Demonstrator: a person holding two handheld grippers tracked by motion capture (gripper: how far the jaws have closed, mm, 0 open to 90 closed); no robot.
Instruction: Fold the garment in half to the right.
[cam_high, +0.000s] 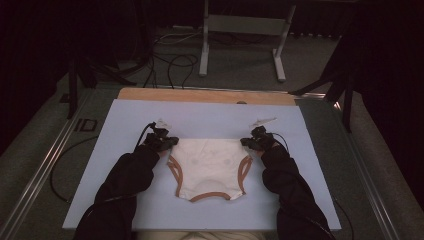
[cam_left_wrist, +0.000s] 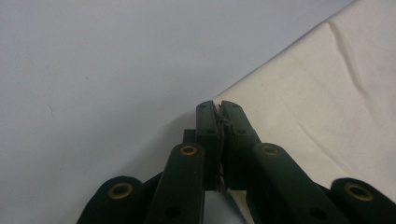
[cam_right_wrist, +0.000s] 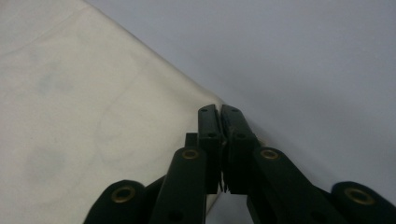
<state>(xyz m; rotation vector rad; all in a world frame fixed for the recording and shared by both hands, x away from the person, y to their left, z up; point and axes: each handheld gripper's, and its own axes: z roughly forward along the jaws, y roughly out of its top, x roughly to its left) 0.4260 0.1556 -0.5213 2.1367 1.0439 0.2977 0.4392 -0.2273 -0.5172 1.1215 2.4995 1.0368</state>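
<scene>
A white garment with brown trim (cam_high: 210, 167) lies flat on the pale blue mat (cam_high: 150, 115), its straight hem at the far side. My left gripper (cam_high: 172, 141) sits at the garment's far left corner. In the left gripper view the jaws (cam_left_wrist: 218, 106) are pressed together with the corner of the white cloth (cam_left_wrist: 327, 93) pinched between them. My right gripper (cam_high: 246, 142) is at the far right corner. In the right gripper view its jaws (cam_right_wrist: 219, 109) are likewise closed on the edge of the cloth (cam_right_wrist: 93, 116). Black sleeves reach in from the near edge.
A strip of wooden board (cam_high: 200, 95) shows beyond the mat. A metal rail (cam_high: 45, 165) runs along the table's left side. Cables (cam_high: 170, 62), a white stand (cam_high: 240, 30) and dark tripod legs (cam_high: 340, 85) are on the floor behind.
</scene>
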